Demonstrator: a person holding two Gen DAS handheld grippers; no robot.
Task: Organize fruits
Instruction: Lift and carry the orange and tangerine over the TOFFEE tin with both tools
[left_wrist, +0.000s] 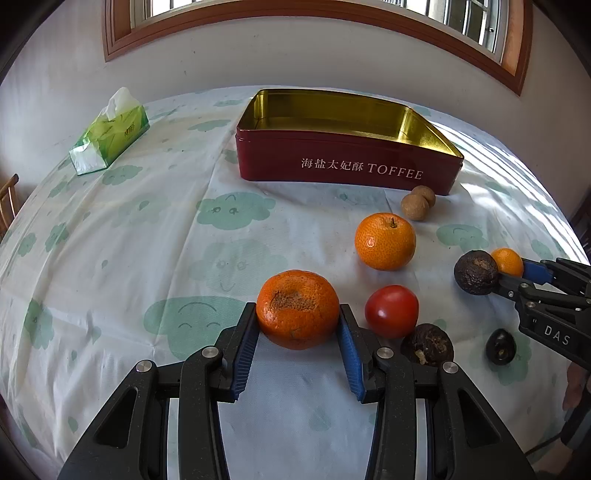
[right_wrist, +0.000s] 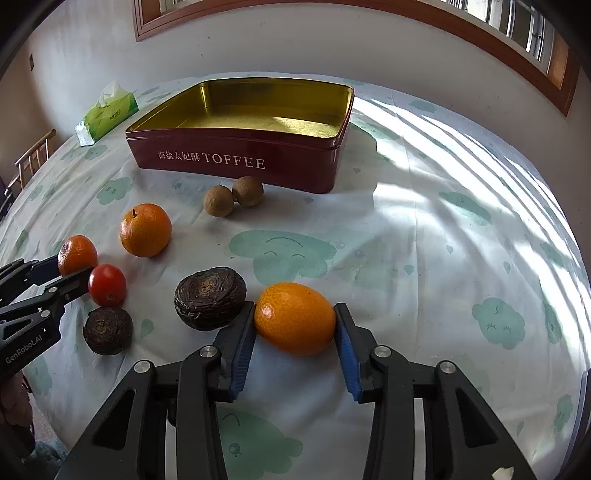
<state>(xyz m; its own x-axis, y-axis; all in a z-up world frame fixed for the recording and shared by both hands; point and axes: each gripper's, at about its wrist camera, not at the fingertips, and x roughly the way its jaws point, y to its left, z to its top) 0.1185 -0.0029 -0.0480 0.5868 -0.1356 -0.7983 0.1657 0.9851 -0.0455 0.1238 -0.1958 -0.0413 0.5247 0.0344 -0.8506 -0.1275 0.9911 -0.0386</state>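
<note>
Gripping a scarred tangerine (left_wrist: 297, 309), the left gripper (left_wrist: 297, 325) pinches it on the tablecloth (left_wrist: 147, 240); the right gripper (right_wrist: 295, 326) pinches a smooth orange fruit (right_wrist: 294, 317).

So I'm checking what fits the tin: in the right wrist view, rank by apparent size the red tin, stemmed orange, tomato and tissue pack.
1. red tin
2. stemmed orange and tissue pack: look similar, though the pack lies farther away, so unranked
3. tomato

Window (left_wrist: 303, 7) chopped off up top, chair (right_wrist: 31, 158) half out at the left edge, far longan (left_wrist: 424, 194) tucked behind its twin
</note>
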